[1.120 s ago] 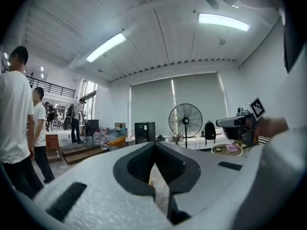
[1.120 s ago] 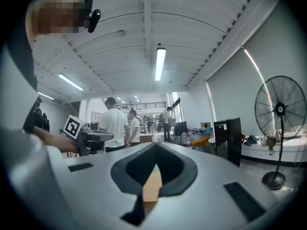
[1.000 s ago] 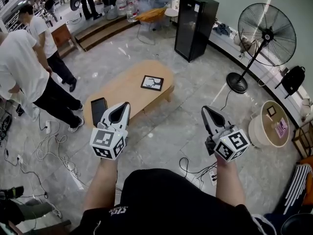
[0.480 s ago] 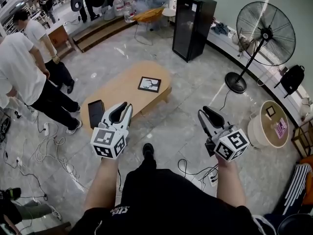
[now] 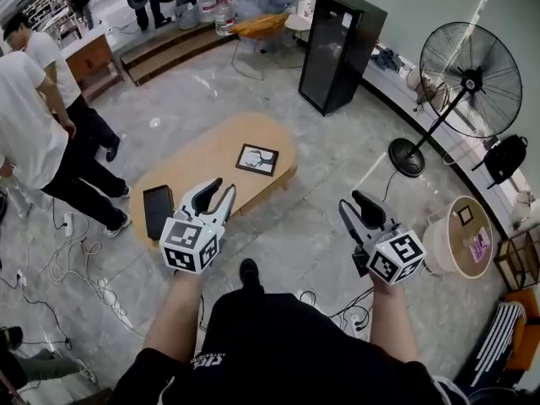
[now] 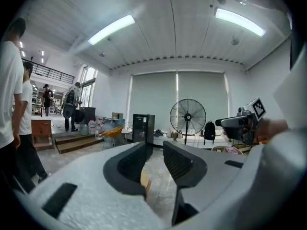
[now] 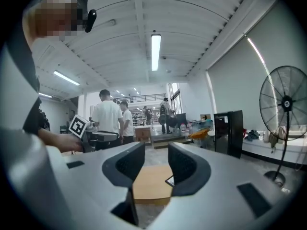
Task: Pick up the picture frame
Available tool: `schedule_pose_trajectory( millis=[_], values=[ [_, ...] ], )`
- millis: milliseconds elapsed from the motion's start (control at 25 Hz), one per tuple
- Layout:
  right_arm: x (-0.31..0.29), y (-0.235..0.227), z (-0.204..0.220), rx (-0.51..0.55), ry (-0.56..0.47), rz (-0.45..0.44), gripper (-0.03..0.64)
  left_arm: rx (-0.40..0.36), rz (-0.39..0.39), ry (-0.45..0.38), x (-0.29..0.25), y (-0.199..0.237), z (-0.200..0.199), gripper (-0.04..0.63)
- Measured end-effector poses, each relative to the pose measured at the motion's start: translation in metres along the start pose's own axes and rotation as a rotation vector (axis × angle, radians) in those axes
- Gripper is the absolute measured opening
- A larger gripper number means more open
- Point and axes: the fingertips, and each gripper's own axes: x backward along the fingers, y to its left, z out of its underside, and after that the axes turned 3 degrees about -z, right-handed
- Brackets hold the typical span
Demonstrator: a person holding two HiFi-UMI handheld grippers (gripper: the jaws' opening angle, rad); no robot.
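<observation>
The black picture frame [image 5: 257,159] lies flat on the right end of a low oval wooden table [image 5: 202,154], ahead of me in the head view. My left gripper [image 5: 215,192] hangs in the air over the table's near edge, its jaws opening with nothing between them. My right gripper [image 5: 360,207] hovers over the floor to the right of the table, jaws also opening and empty. In the right gripper view the frame's corner [image 7: 170,180] shows on the table [image 7: 148,186] between the open jaws [image 7: 156,152]. The left gripper view [image 6: 154,150] shows only a sliver of table [image 6: 144,179].
A black box [image 5: 158,210] stands on the table's left end. Two people [image 5: 34,133] stand at the left by floor cables [image 5: 67,260]. A black cabinet [image 5: 339,51], a standing fan [image 5: 469,78] and a round side table [image 5: 462,234] stand to the right.
Both grippers went from shut to open. I have stepped closer to the table, so it and the frame sit nearer both grippers, and my foot now shows below.
</observation>
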Motion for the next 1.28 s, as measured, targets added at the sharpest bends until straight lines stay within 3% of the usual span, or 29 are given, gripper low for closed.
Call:
schedule_pose_trajectory(
  millis=[360, 720, 1280],
  values=[
    [-0.108, -0.035, 0.014, -0.013, 0.115, 0.009, 0.192, 0.041, 0.021, 0.037, -0.075, 0.085, 0.007, 0.135],
    [-0.200, -0.024, 0.009, 0.023, 0.167, -0.033, 0.206, 0.049, 0.008, 0.004, -0.104, 0.160, 0.000, 0.147],
    [-0.299, -0.054, 0.026, 0.009, 0.249, -0.197, 0.198, 0.118, -0.081, 0.054, -0.147, 0.212, 0.016, 0.152]
  ],
)
